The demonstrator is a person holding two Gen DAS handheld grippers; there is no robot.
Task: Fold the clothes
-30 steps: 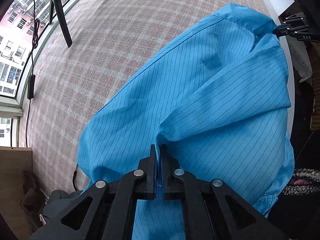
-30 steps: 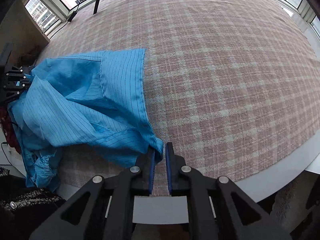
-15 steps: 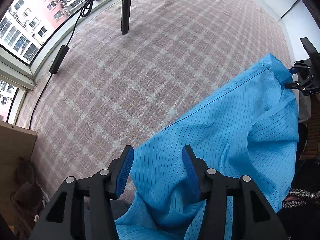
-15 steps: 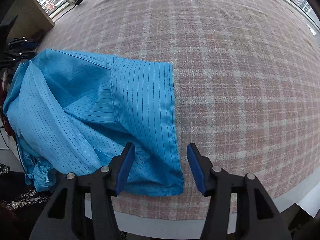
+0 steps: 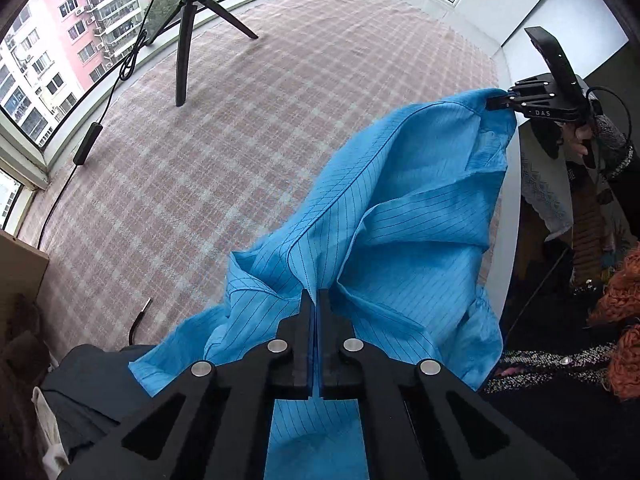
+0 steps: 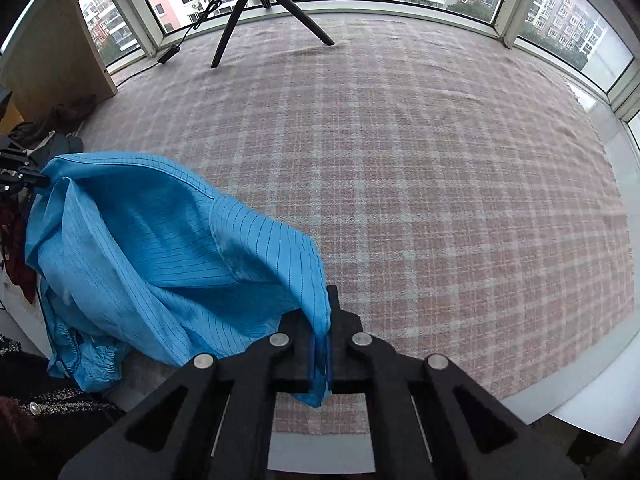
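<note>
A blue pinstriped garment (image 5: 384, 216) hangs lifted between both grippers above the pink plaid surface (image 5: 248, 128). My left gripper (image 5: 316, 300) is shut on one edge of the cloth. My right gripper (image 6: 320, 344) is shut on another edge, with cloth draped over its left finger. In the left wrist view the right gripper (image 5: 496, 102) pinches the garment's far corner. In the right wrist view the garment (image 6: 160, 256) sags to the left, and the left gripper (image 6: 36, 178) holds its far corner.
A black tripod (image 5: 188, 36) stands at the back of the plaid surface, with a cable and adapter (image 5: 86, 148) by the windows. Dark clothes (image 5: 80, 392) lie at the lower left. A white table edge (image 6: 580, 404) runs along the front right.
Both grippers were shut a second ago, open half a second ago, and are now shut on the garment again. The garment has lifted off the surface.
</note>
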